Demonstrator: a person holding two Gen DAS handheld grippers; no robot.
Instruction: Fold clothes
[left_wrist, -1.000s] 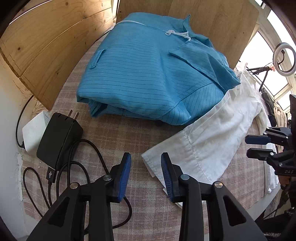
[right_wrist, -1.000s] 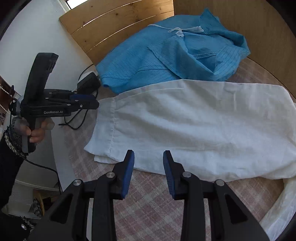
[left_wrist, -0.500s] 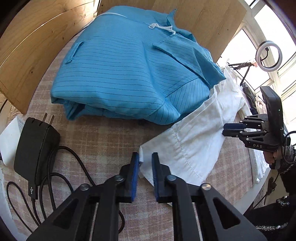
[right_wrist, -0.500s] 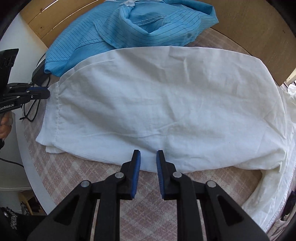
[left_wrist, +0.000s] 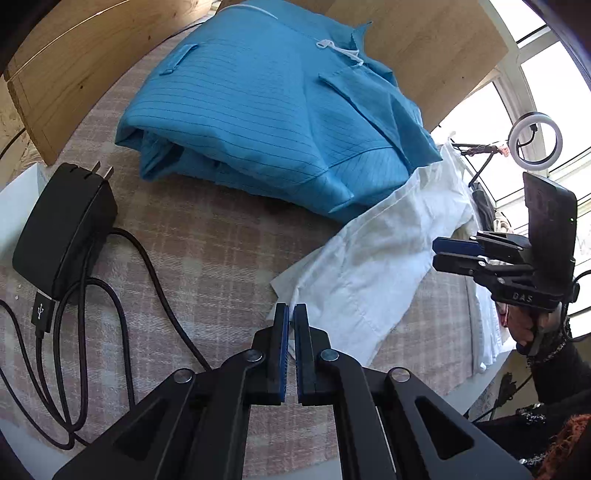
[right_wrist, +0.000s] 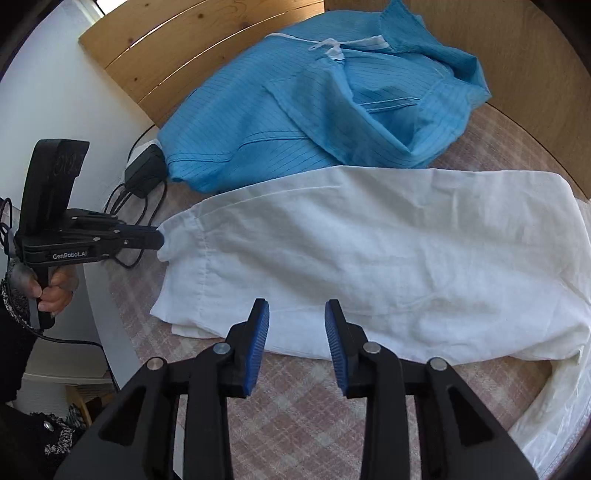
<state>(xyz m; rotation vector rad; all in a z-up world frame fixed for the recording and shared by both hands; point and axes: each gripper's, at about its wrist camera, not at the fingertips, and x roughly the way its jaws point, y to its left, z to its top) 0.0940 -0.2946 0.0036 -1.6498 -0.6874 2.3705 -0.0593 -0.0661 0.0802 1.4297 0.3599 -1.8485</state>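
Right wrist view: left gripper (right_wrist: 160, 240) pinched on white garment (right_wrist: 369, 251) corner for folding; right gripper (right_wrist: 297, 325) parted, empty, above near edge.

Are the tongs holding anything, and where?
The left tongs pinch a corner of the white cotton garment. The right tongs are open, holding nothing.

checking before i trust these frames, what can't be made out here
- Left wrist view: the white garment corner at the left gripper; the jaws cover any pinch.
- Right wrist view: the white garment's right end, cut off by the frame edge.
- Both views: the blue garment underside, hidden by its own folds.
- Left wrist view: the charger cable's far end, off frame.
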